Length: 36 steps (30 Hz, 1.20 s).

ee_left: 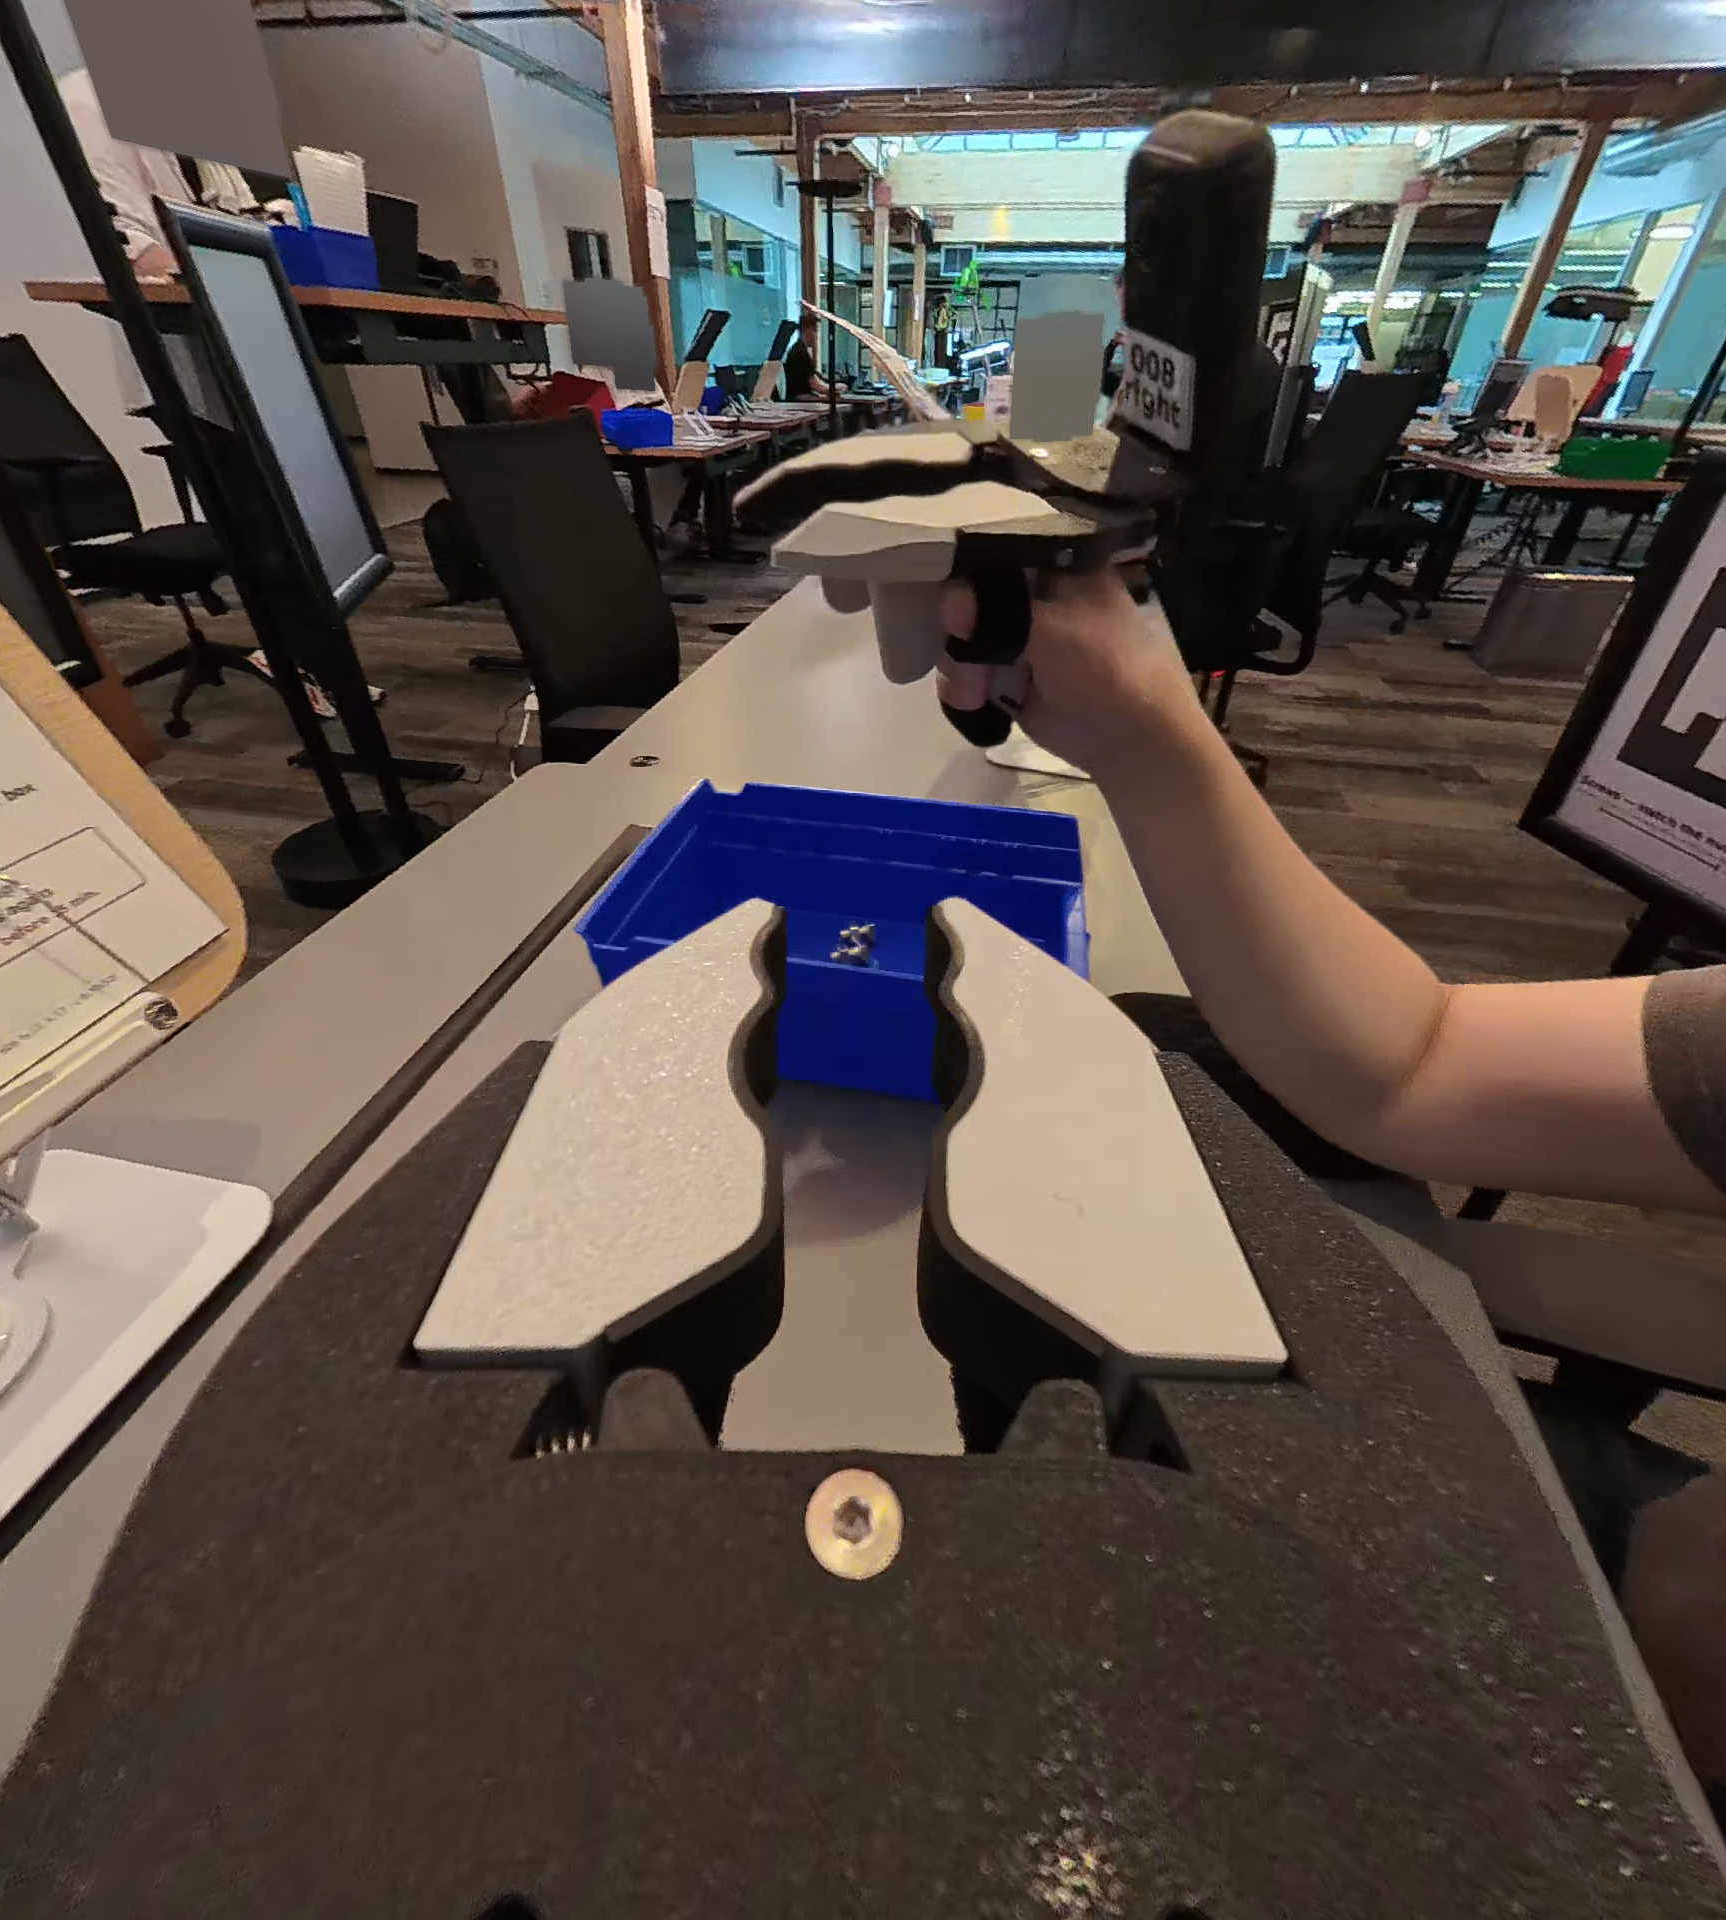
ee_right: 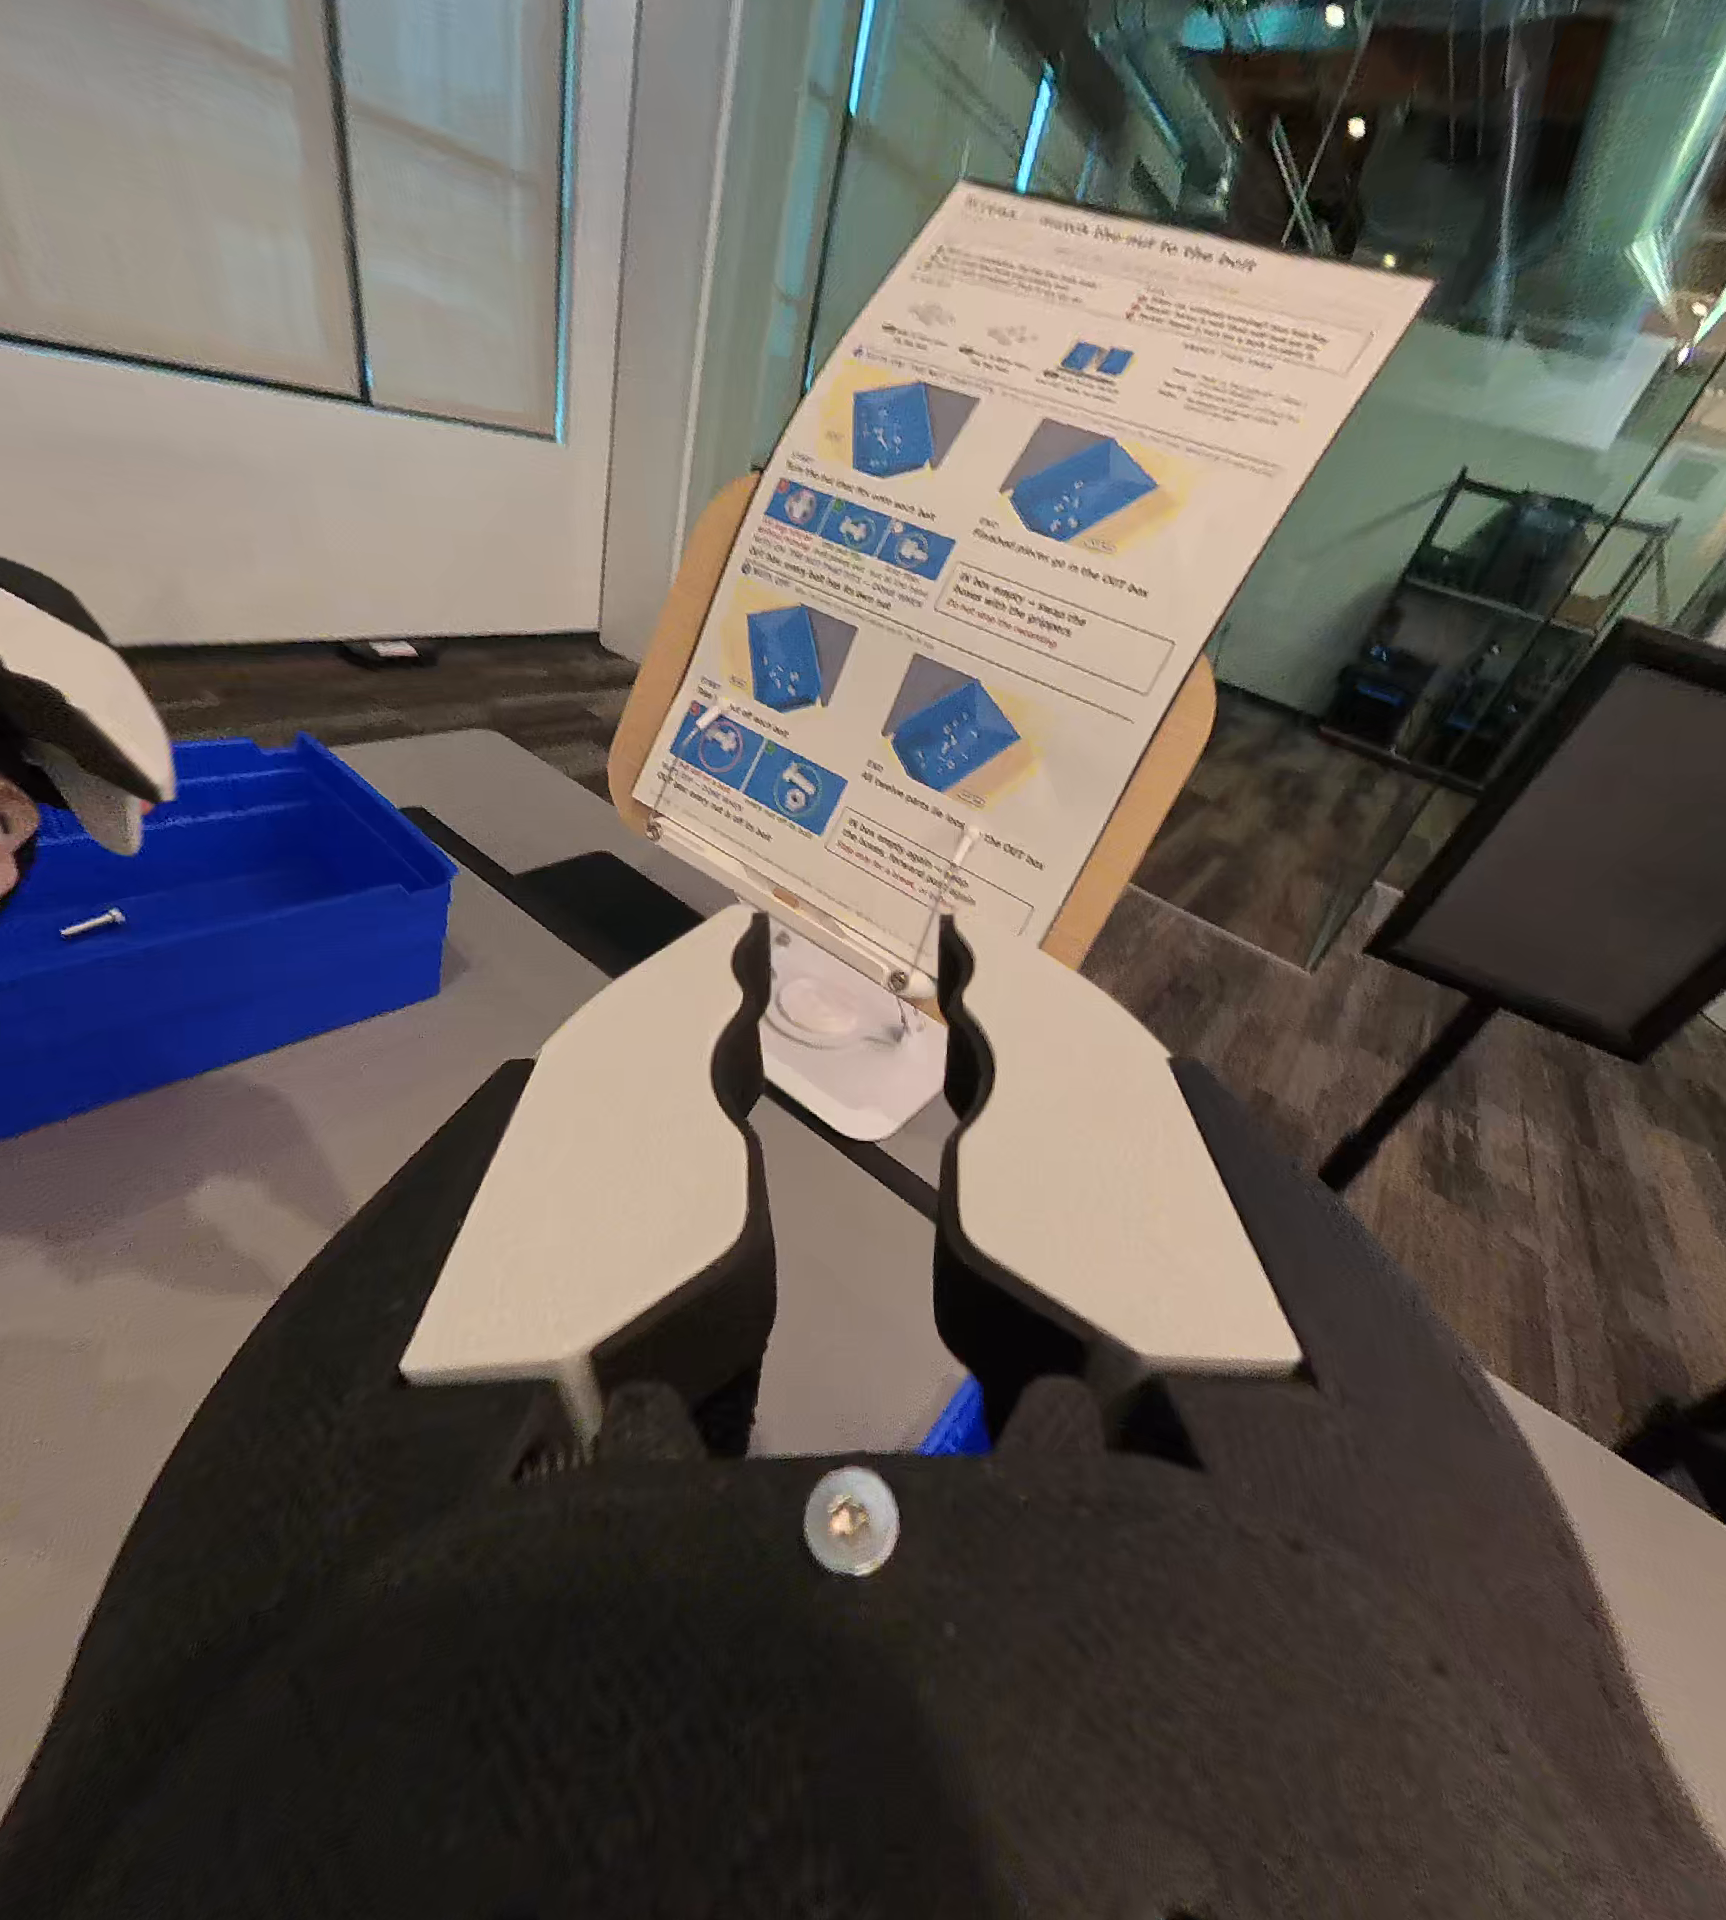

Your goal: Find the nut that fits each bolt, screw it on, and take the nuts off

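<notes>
My left gripper is open and empty, low over the grey table. It points at a blue bin with a few small metal parts on its floor. A hand holds my right gripper raised above the table beyond that bin. In the right wrist view my right gripper is open and empty, facing the instruction sheet. At the left of that view a blue bin holds one small bolt, and my left gripper hangs over its left part. A blue corner shows under my right gripper.
An instruction sheet on a clear stand sits at the table's edge; it also shows in the left wrist view. A framed sign stands to the right. Office chairs and desks lie beyond the table. The gap from one gripper's tips to the other's is roughly 15 centimetres.
</notes>
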### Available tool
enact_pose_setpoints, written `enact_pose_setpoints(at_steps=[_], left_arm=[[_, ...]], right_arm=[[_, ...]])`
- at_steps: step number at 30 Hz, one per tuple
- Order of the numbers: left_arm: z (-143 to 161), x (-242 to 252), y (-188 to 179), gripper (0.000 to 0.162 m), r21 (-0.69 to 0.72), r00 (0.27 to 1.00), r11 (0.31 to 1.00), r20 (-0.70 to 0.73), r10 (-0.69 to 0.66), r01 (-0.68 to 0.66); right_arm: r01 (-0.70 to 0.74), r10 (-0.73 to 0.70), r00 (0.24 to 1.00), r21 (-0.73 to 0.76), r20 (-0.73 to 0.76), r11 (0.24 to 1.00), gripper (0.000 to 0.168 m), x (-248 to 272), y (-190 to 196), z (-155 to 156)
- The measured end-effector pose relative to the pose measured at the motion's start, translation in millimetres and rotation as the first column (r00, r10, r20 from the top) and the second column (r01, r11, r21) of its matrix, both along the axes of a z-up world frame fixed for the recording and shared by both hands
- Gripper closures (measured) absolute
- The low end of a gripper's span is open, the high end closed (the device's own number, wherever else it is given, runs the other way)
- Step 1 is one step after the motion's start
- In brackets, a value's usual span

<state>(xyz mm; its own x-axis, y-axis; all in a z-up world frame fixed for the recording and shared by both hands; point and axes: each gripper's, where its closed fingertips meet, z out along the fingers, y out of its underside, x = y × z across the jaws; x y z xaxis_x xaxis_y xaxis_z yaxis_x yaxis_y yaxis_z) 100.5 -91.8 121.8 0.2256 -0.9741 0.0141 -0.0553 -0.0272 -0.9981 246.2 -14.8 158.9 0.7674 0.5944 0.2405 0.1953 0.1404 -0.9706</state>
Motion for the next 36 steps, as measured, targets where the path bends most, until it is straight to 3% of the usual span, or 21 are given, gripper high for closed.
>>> enact_pose_setpoints(at_steps=[7,11,15,19,26,31,36], left_arm=[[-1,-23,17,0.137,-0.044,0.993,0.992,-0.005,0.116,-0.116],[2,-62,19,0.137,-0.07,0.968,0.966,-0.027,0.248,-0.249],[-15,-131,18,0.137,-0.004,0.864,0.884,-0.21,0.457,-0.468],[-37,-208,16,0.141,-0.059,0.729,0.764,-0.355,0.585,-0.642],[-132,-281,20,0.143,-0.228,0.536,0.557,-0.69,0.486,-0.798],[-183,-312,35,0.146,-0.119,0.332,0.442,-0.832,0.444,-0.889],[-208,-329,51,0.147,-0.12,0.271,0.361,-0.875,0.401,-0.925]], right_arm=[[-0.142,0.14,0.987,-0.015,-0.084,0.99,0.136,-5,-13,-2],[-0.155,0.156,0.983,0.02,-0.096,0.988,0.136,2,-18,7],[-0.226,0.228,0.96,0.03,-0.164,0.974,0.137,1,-24,15],[-0.248,0.246,0.953,0.014,-0.176,0.969,0.137,-3,-22,12],[-0.234,0.232,0.966,-0.009,-0.115,0.972,0.136,-15,-17,2],[-0.256,0.25,0.956,-0.025,-0.151,0.966,0.136,-12,-17,0],[-0.255,0.246,0.952,-0.03,-0.181,0.966,0.136,-5,-15,0]])
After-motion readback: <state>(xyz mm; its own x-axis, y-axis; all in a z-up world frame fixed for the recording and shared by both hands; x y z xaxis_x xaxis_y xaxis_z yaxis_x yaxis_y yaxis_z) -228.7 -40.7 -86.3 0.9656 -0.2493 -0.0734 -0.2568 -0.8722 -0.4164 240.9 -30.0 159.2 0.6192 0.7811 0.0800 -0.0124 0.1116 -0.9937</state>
